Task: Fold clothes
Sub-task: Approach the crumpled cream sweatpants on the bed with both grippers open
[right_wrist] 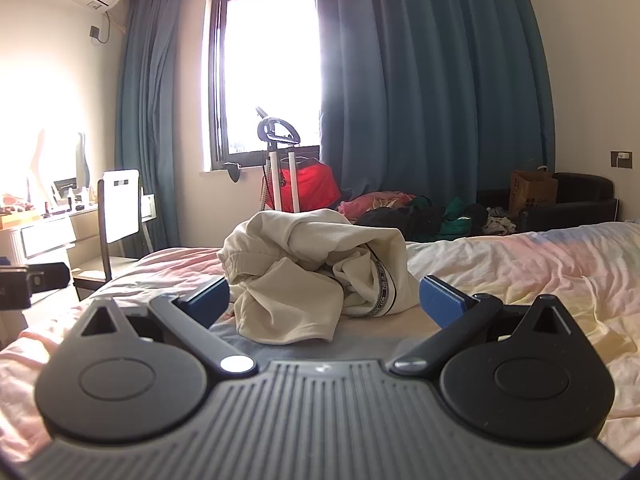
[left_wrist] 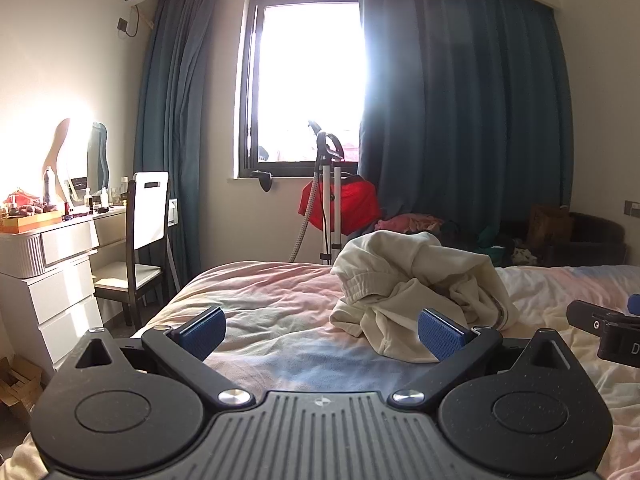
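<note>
A crumpled cream garment [left_wrist: 420, 288] with an elastic waistband and a dark striped trim lies in a heap on the bed [left_wrist: 260, 300]. My left gripper [left_wrist: 320, 332] is open and empty, low over the bedding, with the heap just ahead and to its right. In the right wrist view the same garment [right_wrist: 316, 272] sits straight ahead of my right gripper [right_wrist: 326, 300], which is open and empty, its blue pads on either side of the heap's near edge. The right gripper's tip shows at the right edge of the left wrist view [left_wrist: 604, 328].
The bed has a rumpled pink and pale duvet [right_wrist: 520, 272]. A white dresser [left_wrist: 60, 280] and a chair [left_wrist: 140, 248] stand to the left. A garment steamer stand [left_wrist: 330, 200] with a red item, a clothes pile [right_wrist: 420, 212] and a dark armchair [right_wrist: 568, 204] lie beyond the bed.
</note>
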Tool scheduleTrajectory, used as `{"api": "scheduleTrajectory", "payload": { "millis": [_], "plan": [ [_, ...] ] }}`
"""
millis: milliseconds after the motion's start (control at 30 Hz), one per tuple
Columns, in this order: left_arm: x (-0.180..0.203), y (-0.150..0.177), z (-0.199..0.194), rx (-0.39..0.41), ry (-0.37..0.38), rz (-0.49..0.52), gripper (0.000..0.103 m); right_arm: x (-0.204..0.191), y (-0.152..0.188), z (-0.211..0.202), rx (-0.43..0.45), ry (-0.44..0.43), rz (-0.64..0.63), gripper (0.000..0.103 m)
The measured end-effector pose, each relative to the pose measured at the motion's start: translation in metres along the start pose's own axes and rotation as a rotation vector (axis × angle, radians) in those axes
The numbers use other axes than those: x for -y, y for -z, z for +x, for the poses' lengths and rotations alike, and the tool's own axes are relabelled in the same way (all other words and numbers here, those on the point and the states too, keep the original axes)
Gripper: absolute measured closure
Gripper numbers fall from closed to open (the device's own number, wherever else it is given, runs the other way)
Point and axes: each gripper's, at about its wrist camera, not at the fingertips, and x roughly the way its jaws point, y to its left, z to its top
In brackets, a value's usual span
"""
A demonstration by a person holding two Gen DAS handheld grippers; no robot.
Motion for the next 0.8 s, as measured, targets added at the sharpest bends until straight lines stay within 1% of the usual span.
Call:
{"api": "scheduleTrajectory", "payload": {
  "millis": [300, 433, 800],
  "plan": [
    [0.0021, 0.0013, -0.0026, 0.014, 0.001, 0.019, 0.0, 0.0027, 0.003, -0.0035, 0.007, 0.004, 0.012, 0.0],
    [0.003, 0.0018, -0.0038, 0.02, 0.002, 0.028, 0.0, 0.0014, -0.0006, 0.0015, -0.013, 0.004, 0.024, 0.0],
    [0.0042, 0.003, -0.0054, 0.022, -0.001, 0.034, 0.0, 0.0012, -0.0024, 0.0031, -0.024, 0.012, 0.029, 0.0]
  ]
}}
